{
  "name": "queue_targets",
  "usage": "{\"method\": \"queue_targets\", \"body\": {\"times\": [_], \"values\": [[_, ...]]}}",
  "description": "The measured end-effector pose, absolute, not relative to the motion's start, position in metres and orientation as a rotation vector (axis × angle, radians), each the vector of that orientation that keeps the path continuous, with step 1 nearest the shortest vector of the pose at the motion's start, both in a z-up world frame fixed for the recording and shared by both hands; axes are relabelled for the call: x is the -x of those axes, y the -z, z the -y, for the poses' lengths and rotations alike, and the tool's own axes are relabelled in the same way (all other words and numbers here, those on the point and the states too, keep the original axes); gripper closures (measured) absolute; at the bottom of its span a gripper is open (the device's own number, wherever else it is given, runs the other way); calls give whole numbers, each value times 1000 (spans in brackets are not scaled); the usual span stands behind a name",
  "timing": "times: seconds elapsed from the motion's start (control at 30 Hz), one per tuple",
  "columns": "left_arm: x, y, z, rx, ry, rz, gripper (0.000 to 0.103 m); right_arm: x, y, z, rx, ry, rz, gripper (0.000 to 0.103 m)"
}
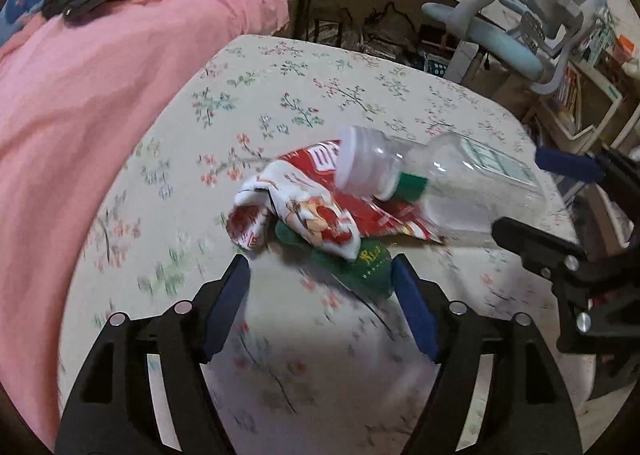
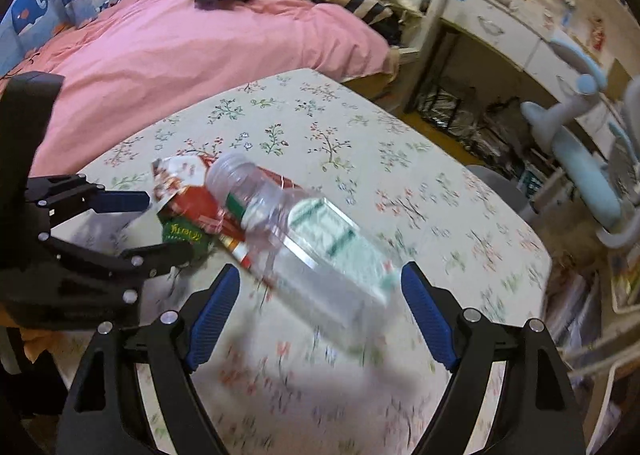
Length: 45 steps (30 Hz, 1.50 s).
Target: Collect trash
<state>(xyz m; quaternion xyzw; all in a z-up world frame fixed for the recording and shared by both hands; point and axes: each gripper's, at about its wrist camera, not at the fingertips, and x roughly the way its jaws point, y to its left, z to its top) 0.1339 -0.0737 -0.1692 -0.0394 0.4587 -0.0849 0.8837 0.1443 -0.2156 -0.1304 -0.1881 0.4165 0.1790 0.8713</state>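
Note:
A clear plastic bottle (image 1: 452,179) with a white cap lies on its side on the floral tablecloth (image 1: 320,95), partly on a crumpled red-and-white snack wrapper (image 1: 304,211) and a green wrapper (image 1: 366,263). My left gripper (image 1: 320,275) is open, just short of the wrappers, its right finger beside the green one. My right gripper (image 2: 320,287) is open with the bottle's base (image 2: 328,279) between its fingers, not touching. The bottle (image 2: 288,223), red wrapper (image 2: 188,191) and green wrapper (image 2: 184,233) show in the right wrist view, with the left gripper (image 2: 140,227) at their left.
A bed with a pink duvet (image 1: 100,95) borders the table on the left. A blue-grey desk chair (image 1: 520,27) and a white desk with drawers (image 2: 508,27) stand beyond the far right edge. Shelves with books (image 1: 576,95) are at right.

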Motion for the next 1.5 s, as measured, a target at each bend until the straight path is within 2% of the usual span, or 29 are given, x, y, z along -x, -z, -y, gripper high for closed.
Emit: {"method": "queue_targets", "body": {"times": [0.17,0.2,0.33,0.4,0.5,0.57,0.63,0.67,0.77,0.8,0.9,1.1,1.33,1.4,1.43,1.5], "values": [[-146,162,51,29,101,-939,33,-160,135,215,383,-400,-924,17],[-147,161,45,37,93,-939,33,-160,133,216,369,-406,-939,19],[-156,161,25,113,117,-959,33,-150,118,221,292,-465,-1042,36],[-156,161,24,118,129,-955,33,-151,117,219,294,-466,-1050,40],[-157,161,32,113,143,-937,33,-155,122,205,367,-447,-1020,37],[-157,163,40,99,154,-932,33,-160,133,195,428,-443,-1011,30],[-158,164,45,77,157,-927,33,-169,147,191,459,-437,-1052,30],[-160,165,47,67,155,-927,35,-171,154,191,459,-438,-1075,34],[-164,165,42,120,191,-941,67,-167,156,206,362,-420,-1086,45],[-165,165,40,141,200,-946,74,-164,155,212,327,-411,-1087,47],[-158,161,39,128,220,-958,76,-141,154,238,170,-369,-1089,48],[-124,155,23,186,265,-1006,76,-70,155,261,10,-294,-1067,48],[-63,150,21,69,301,-1031,76,-21,154,254,-5,-224,-1070,47],[-52,149,19,46,273,-1029,66,-16,155,259,-19,-207,-1060,46],[-47,148,18,31,257,-1023,62,-12,154,261,-42,-200,-1053,40],[-43,145,17,3,242,-1006,48,-8,150,266,-48,-179,-1030,34]]}}
